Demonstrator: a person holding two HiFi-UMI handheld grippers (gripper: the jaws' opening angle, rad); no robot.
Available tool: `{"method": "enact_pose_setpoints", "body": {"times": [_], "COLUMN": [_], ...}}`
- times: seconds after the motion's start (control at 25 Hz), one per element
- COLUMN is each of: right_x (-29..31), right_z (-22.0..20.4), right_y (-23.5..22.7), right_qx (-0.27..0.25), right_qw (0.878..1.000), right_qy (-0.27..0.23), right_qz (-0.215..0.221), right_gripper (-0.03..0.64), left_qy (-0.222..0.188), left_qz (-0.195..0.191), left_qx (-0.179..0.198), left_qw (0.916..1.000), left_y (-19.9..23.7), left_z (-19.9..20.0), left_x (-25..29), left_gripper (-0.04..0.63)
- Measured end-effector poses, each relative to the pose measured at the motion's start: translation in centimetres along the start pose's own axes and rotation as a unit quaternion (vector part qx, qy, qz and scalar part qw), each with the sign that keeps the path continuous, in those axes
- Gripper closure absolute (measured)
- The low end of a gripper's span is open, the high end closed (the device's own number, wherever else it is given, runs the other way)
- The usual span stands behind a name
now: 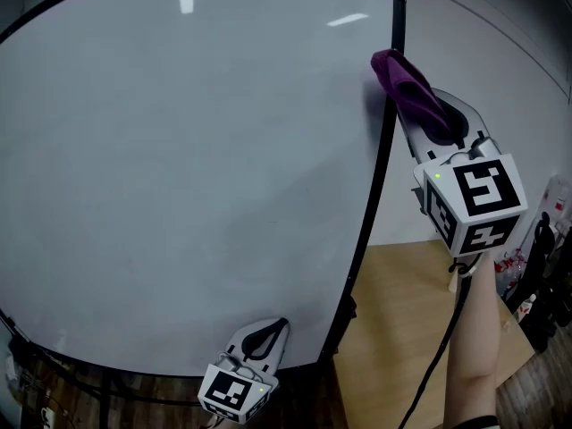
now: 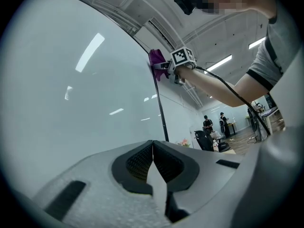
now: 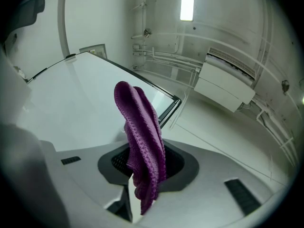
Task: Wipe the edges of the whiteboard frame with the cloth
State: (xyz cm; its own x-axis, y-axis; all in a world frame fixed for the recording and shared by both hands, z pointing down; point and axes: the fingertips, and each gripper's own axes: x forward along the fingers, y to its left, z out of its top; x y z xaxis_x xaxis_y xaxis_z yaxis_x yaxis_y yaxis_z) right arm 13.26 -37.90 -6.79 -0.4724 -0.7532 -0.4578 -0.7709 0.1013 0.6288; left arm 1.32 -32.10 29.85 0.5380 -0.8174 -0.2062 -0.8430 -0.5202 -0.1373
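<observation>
Right gripper [image 1: 436, 117] has its jaws clamped on the purple cloth [image 1: 405, 85], held against the whiteboard frame [image 1: 379, 181] high on its right edge, while the left gripper [image 1: 267, 336] sits jaws-together and empty at the frame's bottom edge.

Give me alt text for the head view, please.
The right gripper holds a purple cloth at the black right edge of the whiteboard frame. The left gripper, jaws shut and empty, sits at the frame's bottom edge.
</observation>
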Motion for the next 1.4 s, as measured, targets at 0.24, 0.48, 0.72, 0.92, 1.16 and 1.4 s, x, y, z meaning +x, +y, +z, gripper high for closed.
{"method": "enact_pose_setpoints", "body": {"times": [0.24, 0.48, 0.72, 0.92, 1.16, 1.4], "right_x": [0.8, 1.1, 0.5, -0.1, -0.9, -1.7], "right_z": [0.7, 0.4, -0.6, -1.6, -2.6, -3.8], "right_y": [-0.2, 0.2, 0.7, 1.5, 2.5, 3.4], "right_qx": [-0.003, 0.023, 0.047, 0.050, 0.046, 0.035], "right_qw": [1.000, 1.000, 0.999, 0.998, 0.998, 0.998], "right_qy": [-0.008, -0.006, 0.000, 0.012, 0.027, 0.042], "right_qz": [-0.002, 0.009, 0.024, 0.028, 0.033, 0.040], "right_gripper": [0.513, 0.520, 0.522, 0.522, 0.523, 0.523], "left_qy": [-0.001, -0.002, 0.001, 0.000, -0.003, -0.006], "left_qz": [0.006, 0.014, 0.017, 0.018, 0.020, 0.015], "left_qx": [0.006, 0.007, 0.004, 0.002, -0.004, -0.008], "left_qw": [1.0000, 0.9999, 0.9998, 0.9998, 0.9998, 0.9998], "left_y": [0.4, 0.8, 0.8, 0.7, 0.6, -0.1], "left_z": [0.5, 0.7, 0.2, -0.2, -0.4, -0.7], "left_x": [-0.3, -0.5, -0.6, -0.6, -0.7, -0.5], "left_gripper": [0.577, 0.577, 0.577, 0.577, 0.577, 0.577]}}
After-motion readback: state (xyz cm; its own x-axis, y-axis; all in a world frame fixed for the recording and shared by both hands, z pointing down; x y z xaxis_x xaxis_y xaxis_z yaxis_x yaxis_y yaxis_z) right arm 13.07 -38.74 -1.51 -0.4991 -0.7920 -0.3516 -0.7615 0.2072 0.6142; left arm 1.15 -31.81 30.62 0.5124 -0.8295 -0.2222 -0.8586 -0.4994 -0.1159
